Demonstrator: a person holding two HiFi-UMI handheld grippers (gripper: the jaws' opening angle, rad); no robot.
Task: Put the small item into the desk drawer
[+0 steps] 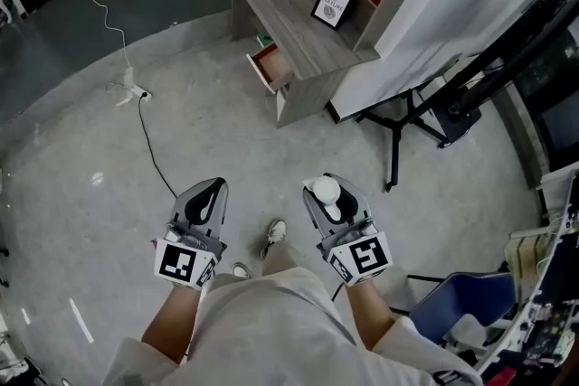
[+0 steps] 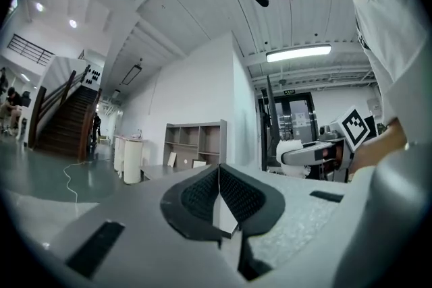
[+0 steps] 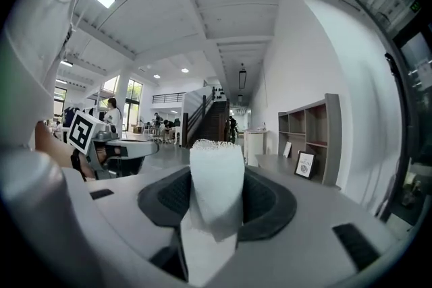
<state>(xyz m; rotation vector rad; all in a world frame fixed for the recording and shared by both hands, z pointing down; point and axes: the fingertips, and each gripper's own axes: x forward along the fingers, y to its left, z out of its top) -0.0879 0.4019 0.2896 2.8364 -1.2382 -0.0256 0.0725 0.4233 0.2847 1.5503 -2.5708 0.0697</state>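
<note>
Two claws side by side: the left claw (image 2: 219, 193) pressed together on nothing, the right claw (image 3: 217, 202) clamping a white roll (image 3: 216, 168); the drawer (image 1: 271, 66) stands open, well apart.

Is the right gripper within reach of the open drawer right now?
Probably not yet: the right gripper, shut on the white item, has a stretch of floor between it and the drawer. Nothing blocks the way.
</note>
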